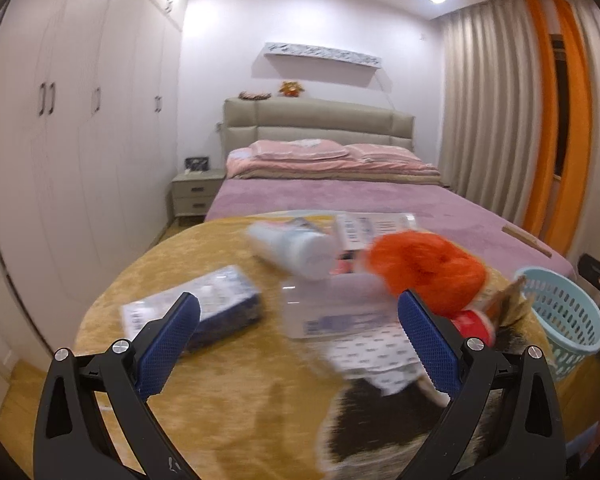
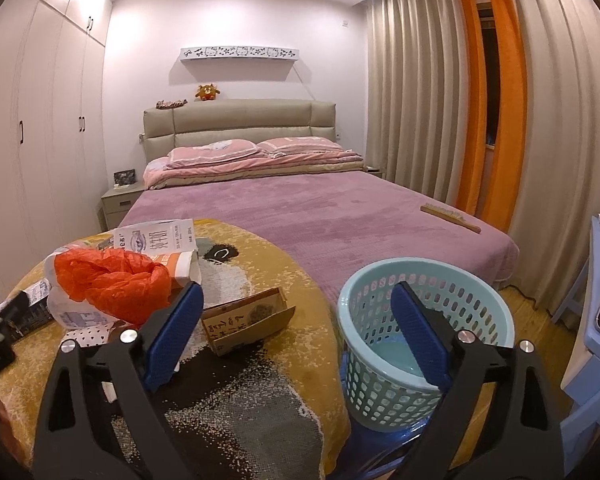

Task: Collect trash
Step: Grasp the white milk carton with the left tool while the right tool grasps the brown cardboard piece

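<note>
so my right gripper has its jaws spread wide, empty, with the cardboard box lying between them, basket just right

text: none legible | white paper bag, cardboard box: print unreadable

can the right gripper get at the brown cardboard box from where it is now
Probably yes. The right gripper stands open and empty, and the brown cardboard box lies just ahead by its left finger on the yellow blanket, nothing on top. The blue basket sits off to the right.
</note>
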